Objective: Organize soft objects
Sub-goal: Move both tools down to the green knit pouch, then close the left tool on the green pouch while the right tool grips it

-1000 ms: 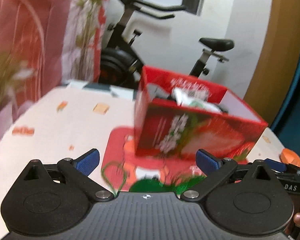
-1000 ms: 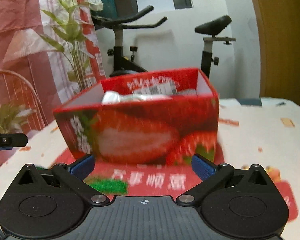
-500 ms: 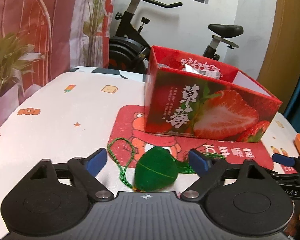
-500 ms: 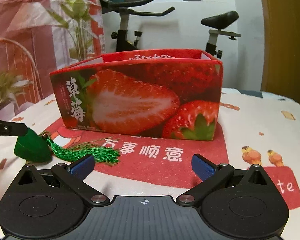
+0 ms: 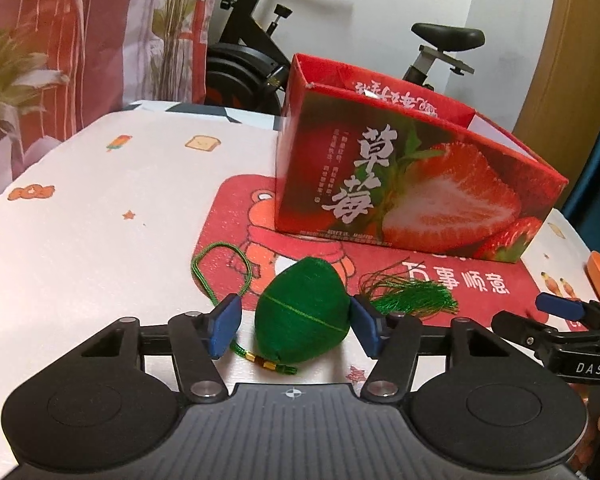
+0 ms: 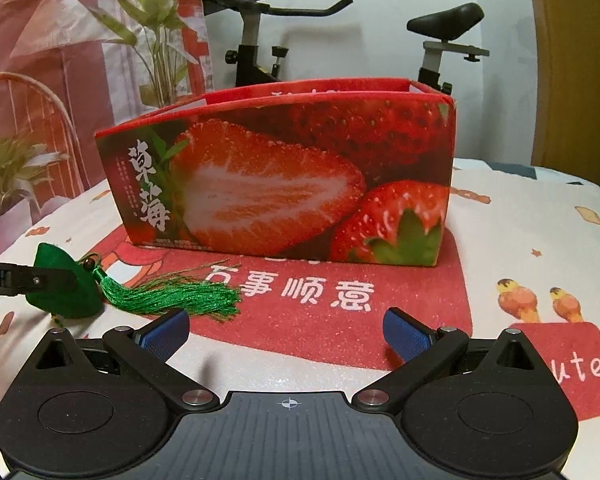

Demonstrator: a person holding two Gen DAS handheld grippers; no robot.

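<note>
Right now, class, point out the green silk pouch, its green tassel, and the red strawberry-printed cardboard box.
green silk pouch (image 5: 302, 314): left wrist view, middle of its rounded body.
green tassel (image 6: 172, 294): right wrist view, middle of the fringe.
red strawberry-printed cardboard box (image 6: 284, 184): right wrist view, front wall.

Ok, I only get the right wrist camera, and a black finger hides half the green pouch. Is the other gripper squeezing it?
Observer: Not squeezing. In the left wrist view the green pouch sits between the left gripper pads. The pad on the tassel side looks to touch it; the other leaves a gap.
Operator: Does it have a string on the far side?
Observer: Yes, a thin green loop cord lies on the tablecloth, opposite the tassel.
Operator: Anything shiny on it?
Observer: Small gold beads where the cord meets the pouch.
</note>
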